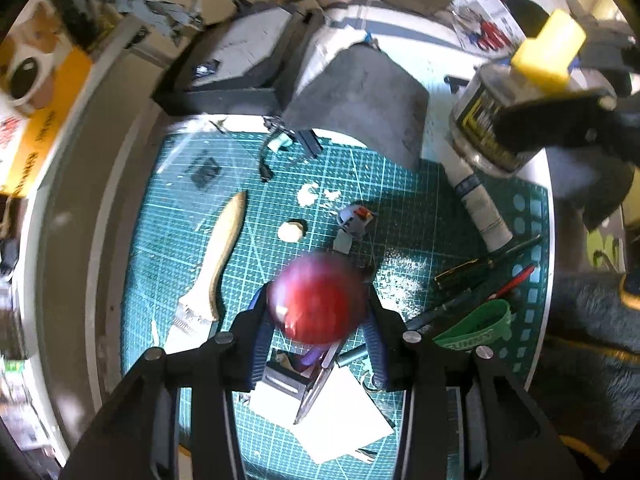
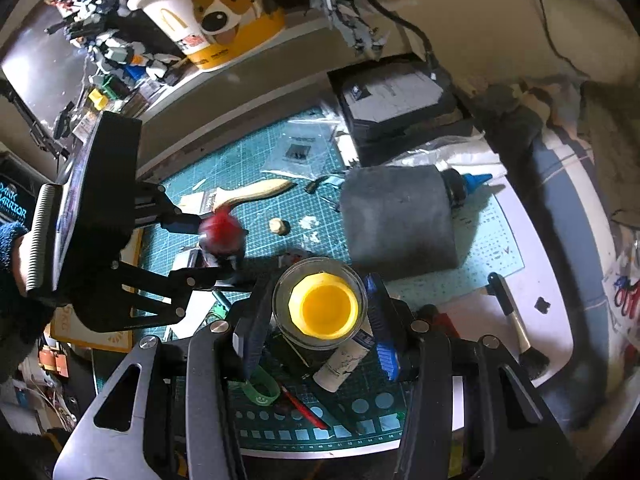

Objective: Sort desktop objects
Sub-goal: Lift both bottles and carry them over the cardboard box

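Fingers of left gripper clamped on red-capped bottle, right gripper gripping yellow-capped glass jar above cutting mat.

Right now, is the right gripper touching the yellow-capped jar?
Touching. The right wrist view shows the right gripper with a finger pressed against each side of the yellow-capped jar, which hangs clear above the cutting mat.

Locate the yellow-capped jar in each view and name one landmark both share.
Left wrist: yellow-capped jar at upper right, held above the mat.
Right wrist: it sits at lower centre, cap up, between the right gripper fingers.
Shared landmark: the wooden-handled brush lying on the green cutting mat.
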A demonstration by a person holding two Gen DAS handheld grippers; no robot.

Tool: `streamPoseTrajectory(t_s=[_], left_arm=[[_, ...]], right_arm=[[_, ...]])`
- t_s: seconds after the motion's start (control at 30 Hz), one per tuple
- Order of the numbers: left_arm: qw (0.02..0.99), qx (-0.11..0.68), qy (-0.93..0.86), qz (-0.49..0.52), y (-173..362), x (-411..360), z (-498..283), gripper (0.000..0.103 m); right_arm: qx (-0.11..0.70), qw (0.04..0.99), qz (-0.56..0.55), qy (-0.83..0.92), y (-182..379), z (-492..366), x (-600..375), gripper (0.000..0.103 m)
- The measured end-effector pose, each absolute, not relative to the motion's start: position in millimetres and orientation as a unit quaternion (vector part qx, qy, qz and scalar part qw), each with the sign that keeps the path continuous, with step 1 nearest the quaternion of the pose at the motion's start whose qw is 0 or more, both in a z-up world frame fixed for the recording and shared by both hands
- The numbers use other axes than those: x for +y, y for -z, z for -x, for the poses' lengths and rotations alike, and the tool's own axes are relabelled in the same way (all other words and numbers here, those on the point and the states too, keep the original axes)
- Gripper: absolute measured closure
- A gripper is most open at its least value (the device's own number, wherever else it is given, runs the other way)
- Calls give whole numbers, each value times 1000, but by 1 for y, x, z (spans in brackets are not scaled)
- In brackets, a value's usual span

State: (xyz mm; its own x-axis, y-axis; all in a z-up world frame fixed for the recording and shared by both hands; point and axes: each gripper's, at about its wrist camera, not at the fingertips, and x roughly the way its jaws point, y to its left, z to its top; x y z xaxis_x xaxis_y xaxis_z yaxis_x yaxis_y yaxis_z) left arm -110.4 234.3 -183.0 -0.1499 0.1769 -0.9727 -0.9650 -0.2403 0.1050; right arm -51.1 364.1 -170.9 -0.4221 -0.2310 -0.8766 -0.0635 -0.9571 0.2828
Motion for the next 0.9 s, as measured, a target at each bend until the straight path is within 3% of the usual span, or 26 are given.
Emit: streamPoseTrajectory(t_s=[0.9], left_arm=[[357, 110, -835, 403, 36, 98, 81, 62]], right_arm=[[-62, 147, -471, 868, 87, 50, 291, 60]])
